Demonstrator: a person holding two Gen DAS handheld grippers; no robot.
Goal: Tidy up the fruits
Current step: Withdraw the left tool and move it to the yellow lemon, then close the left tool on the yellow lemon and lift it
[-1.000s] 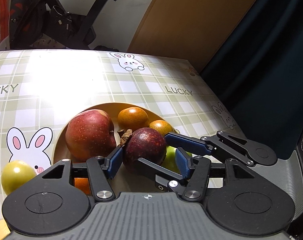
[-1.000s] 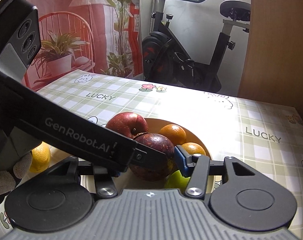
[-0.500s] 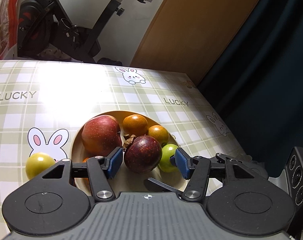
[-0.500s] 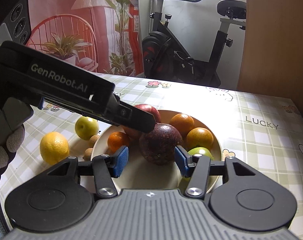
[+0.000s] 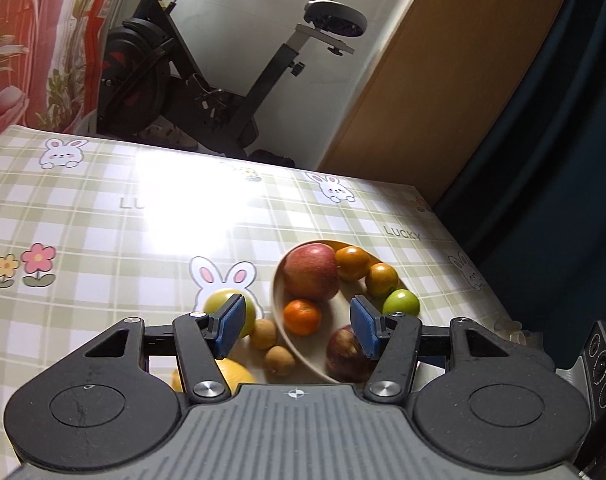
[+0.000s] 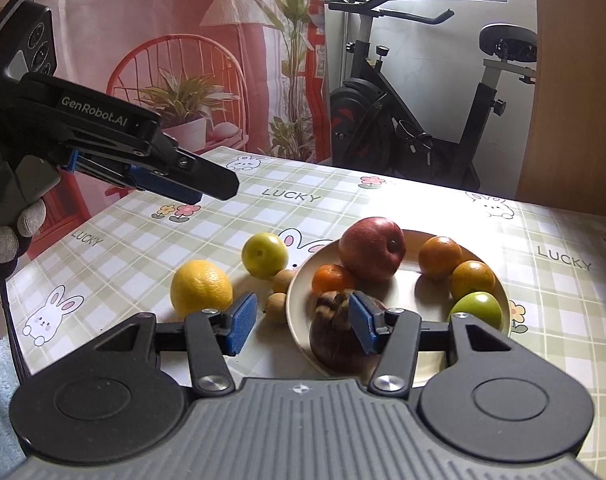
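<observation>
Mangosteen (image 6: 335, 332): dark, round, matte, at the near rim of the cream plate (image 6: 499, 284).
Apple (image 6: 372, 243): glossy red, on the plate.
Lemon (image 6: 201, 288): dimpled, on the checked tablecloth (image 6: 143, 248).
Left gripper (image 5: 297, 326): blue ribbed pads apart, empty.
Right gripper (image 6: 301, 322): spread wide, empty.

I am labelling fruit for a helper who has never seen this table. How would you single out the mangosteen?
Find the round cream plate on the checked tablecloth. At its near edge lies the dark purple mangosteen: the darkest fruit, with a brown woody cap, unlike the glossy red apple behind.
</observation>
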